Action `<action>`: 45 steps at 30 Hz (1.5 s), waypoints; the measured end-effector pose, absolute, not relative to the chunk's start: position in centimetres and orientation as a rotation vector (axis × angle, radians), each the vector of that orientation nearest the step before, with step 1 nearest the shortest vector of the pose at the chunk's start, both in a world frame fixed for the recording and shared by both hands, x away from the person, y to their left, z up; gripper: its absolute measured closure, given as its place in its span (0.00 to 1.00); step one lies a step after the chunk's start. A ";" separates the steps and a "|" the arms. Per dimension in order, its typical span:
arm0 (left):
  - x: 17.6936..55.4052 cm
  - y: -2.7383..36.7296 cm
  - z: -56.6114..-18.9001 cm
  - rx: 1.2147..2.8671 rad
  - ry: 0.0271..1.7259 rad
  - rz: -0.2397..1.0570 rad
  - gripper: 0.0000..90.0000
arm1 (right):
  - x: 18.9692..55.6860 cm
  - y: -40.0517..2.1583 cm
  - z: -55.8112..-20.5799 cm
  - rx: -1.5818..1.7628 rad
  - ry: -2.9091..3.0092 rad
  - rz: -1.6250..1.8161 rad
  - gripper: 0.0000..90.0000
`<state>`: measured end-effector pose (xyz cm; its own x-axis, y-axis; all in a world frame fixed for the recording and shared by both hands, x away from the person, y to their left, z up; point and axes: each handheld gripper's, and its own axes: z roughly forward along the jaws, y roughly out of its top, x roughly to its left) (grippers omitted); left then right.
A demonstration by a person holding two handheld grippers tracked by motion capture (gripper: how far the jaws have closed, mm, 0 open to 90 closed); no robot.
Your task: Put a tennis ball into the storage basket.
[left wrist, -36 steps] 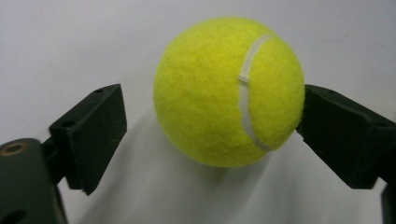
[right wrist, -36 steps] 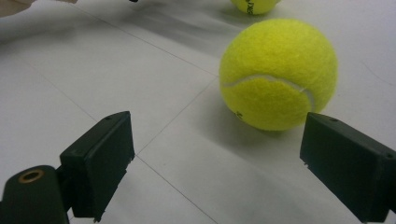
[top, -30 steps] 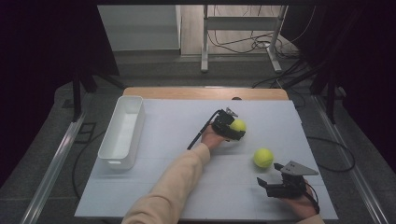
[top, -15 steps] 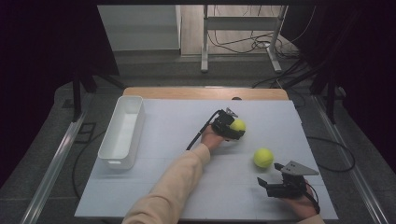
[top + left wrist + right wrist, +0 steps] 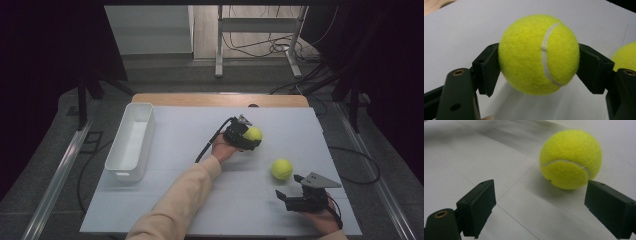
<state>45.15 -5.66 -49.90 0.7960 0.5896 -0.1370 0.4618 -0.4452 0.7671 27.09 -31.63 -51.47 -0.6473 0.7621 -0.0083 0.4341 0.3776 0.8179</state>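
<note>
A yellow tennis ball (image 5: 253, 133) (image 5: 539, 53) sits between the jaws of my left gripper (image 5: 248, 135) (image 5: 539, 68), which is shut on it right of the table's middle. Both black pads (image 5: 487, 67) press against the ball's sides, and a shadow lies beneath it. A second tennis ball (image 5: 282, 169) (image 5: 571, 158) rests on the white table sheet (image 5: 200, 200), and its edge (image 5: 625, 56) peeks in at the right of the left gripper view. My right gripper (image 5: 283, 199) (image 5: 541, 206) is open near the front right edge, a short way from that ball, with nothing between its jaws.
A white rectangular bin (image 5: 131, 141) stands along the left side of the table. A strip of bare wood (image 5: 220, 99) runs along the far edge. The left gripper's cable (image 5: 212, 141) trails across the sheet beside the forearm (image 5: 185, 195).
</note>
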 end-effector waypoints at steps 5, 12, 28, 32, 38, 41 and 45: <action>44.4 -5.1 -49.2 2.101 0.759 0.195 0.29 | 27.1 -31.6 -51.5 1.038 2.257 1.163 0.12; 43.5 -4.4 -48.5 2.089 0.739 0.212 0.29 | 27.1 -31.6 -51.5 1.037 2.257 1.159 0.12; 42.3 -3.0 -47.7 2.076 0.728 0.225 0.29 | 27.1 -31.6 -51.5 1.039 2.256 1.153 0.12; 42.1 -2.5 -47.6 2.072 0.735 0.214 0.29 | 27.1 -31.6 -51.5 1.038 2.255 1.153 0.12; 42.0 -1.8 -47.7 2.069 0.740 0.202 0.29 | 27.1 -31.5 -51.5 1.040 2.255 1.148 0.12; 41.9 -1.5 -47.8 2.064 0.749 0.196 0.29 | 27.1 -31.6 -51.5 1.041 2.255 1.148 0.12; 41.8 -1.1 -47.8 2.064 0.758 0.196 0.29 | 27.1 -31.6 -51.5 1.042 2.255 1.145 0.12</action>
<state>41.84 -1.08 -47.84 0.7995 0.5833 -0.1437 0.4407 -0.4068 0.8002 27.12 -31.56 -51.50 -0.6402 0.7680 -0.0194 0.4373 0.3851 0.8127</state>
